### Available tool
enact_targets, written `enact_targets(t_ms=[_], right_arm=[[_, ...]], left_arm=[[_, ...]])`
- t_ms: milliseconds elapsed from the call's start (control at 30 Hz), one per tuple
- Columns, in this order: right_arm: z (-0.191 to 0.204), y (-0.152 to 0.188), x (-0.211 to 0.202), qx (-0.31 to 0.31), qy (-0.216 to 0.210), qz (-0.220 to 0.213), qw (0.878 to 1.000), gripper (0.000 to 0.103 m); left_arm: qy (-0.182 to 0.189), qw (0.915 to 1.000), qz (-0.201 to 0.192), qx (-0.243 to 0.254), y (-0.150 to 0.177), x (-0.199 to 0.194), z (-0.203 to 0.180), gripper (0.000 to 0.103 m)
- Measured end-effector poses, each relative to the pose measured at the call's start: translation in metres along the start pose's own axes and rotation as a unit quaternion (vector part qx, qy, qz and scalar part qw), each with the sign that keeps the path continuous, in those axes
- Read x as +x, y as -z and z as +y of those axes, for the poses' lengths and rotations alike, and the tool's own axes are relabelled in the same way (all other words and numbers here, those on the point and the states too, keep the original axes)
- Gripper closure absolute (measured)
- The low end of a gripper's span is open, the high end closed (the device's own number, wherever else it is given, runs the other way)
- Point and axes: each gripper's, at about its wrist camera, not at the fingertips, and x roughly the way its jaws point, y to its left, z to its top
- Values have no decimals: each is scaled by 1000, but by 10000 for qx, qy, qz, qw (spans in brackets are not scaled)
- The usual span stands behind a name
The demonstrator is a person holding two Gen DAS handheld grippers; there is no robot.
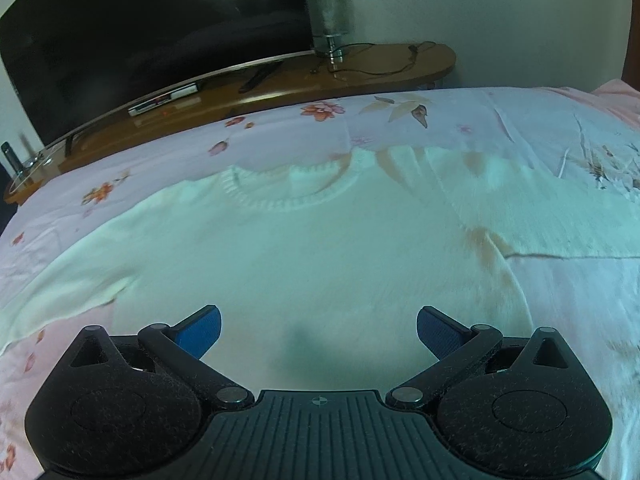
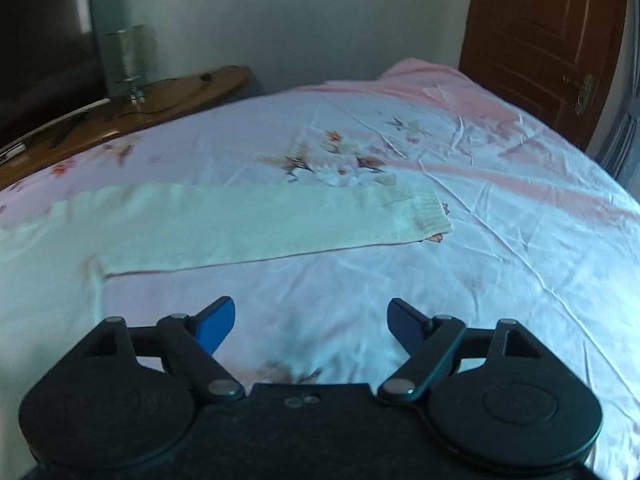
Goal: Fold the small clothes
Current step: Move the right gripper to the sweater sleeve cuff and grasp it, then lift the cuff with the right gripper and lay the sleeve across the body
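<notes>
A white knit sweater lies spread flat on the bed, its ribbed neckline toward the far side. My left gripper is open and empty, hovering over the lower body of the sweater. In the right wrist view one sleeve stretches out to the right and ends in a ribbed cuff. My right gripper is open and empty, above the bare sheet just below that sleeve and right of the sweater's body.
The bed has a pale pink floral sheet. Behind it stands a wooden console with a large dark TV, a glass lamp and cables. A brown door is at the right.
</notes>
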Motion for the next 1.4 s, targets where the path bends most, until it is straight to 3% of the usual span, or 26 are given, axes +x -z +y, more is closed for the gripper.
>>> enact_targets(t_ms=[267, 500, 767, 867, 933, 1033, 1200, 1400], right_arm=[[-31, -16, 55, 314, 350, 301, 9984, 26], [-51, -23, 95, 738, 305, 581, 9951, 28], [-67, -37, 118, 1100, 335, 307, 9929, 30], [-73, -41, 121, 1220, 336, 129, 9919, 47], [-78, -44, 123, 1284, 250, -1, 9914, 71], [-82, -49, 123, 1395, 160, -68, 9901, 88], [-59, -58, 104, 1044, -80, -470, 9934, 93], [33, -72, 67, 241, -1094, -896, 9897, 94]], left_arm=[[-21, 9999, 128, -72, -20, 42, -22, 0], [-56, 9999, 161, -8, -34, 66, -34, 0], [0, 9998, 219, 25, -32, 81, -34, 0], [5, 9998, 201, -5, -31, 80, -29, 0], [13, 9998, 180, -31, -31, 78, -25, 0], [-17, 9999, 135, -63, -31, 76, -16, 0], [-135, 9996, 126, -197, -32, 75, 9, 0], [-467, 9972, 21, -592, -29, 62, 66, 0]])
